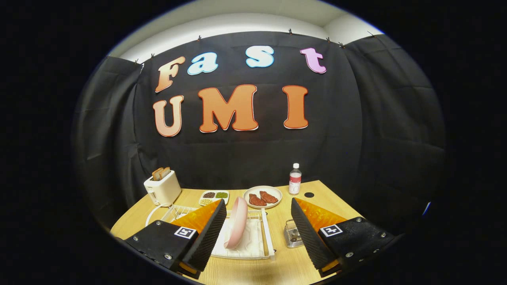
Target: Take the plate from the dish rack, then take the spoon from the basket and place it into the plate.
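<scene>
Over the wooden table (253,269), jaws gape wide, empty, plate (237,223) between

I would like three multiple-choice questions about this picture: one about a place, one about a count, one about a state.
1. Where is the round pink plate?
A. in the white wire dish rack
B. beside the white toaster
C. under the clear plastic bottle

2. How many brown meat pieces lie on the beige round plate?
A. none
B. two
C. five

3. How is the gripper?
A. shut on the pink plate
B. open
C. shut on the bottle

Answers: 1 A, it stands on edge inside the rack. 2 B, two pieces lie side by side. 3 B, the fingers stand wide apart, touching nothing.
</scene>
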Action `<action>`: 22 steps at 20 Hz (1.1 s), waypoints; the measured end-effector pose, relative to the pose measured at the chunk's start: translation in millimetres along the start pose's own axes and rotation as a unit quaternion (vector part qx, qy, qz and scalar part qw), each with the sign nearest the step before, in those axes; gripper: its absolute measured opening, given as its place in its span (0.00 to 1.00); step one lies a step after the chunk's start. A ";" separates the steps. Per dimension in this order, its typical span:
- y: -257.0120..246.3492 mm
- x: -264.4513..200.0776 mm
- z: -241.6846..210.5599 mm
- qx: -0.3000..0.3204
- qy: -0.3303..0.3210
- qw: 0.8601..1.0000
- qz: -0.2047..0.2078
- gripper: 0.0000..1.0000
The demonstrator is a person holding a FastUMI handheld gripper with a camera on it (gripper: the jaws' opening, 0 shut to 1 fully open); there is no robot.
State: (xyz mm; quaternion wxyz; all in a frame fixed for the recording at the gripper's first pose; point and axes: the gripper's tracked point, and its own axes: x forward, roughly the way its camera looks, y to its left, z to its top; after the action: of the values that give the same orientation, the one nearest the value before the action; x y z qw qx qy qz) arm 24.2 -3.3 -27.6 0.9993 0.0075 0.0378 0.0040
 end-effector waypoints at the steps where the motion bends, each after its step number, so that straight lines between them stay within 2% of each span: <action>1: -1.4 2.5 -0.8 0.001 0.001 1.000 -0.001 0.98; 5: 0.3 19.1 0.0 -0.006 0.002 1.000 -0.002 0.97; 10: -3.3 65.3 -4.5 -0.023 0.023 0.999 -0.012 0.98; 13: -7.9 89.5 -28.5 -0.013 0.066 0.998 -0.021 0.98; 17: -4.1 113.5 -69.9 -0.041 0.123 0.991 -0.026 0.98; 19: -4.2 122.5 -74.4 -0.037 0.126 0.991 -0.030 0.98; 21: -2.9 126.8 -83.7 -0.024 0.146 0.989 -0.032 0.95; 22: -2.9 128.3 -88.6 -0.021 0.151 0.988 -0.032 0.89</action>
State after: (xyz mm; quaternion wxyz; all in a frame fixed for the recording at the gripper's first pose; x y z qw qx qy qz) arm 145.5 -3.8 -125.6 0.9817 -0.0154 0.1882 -0.0262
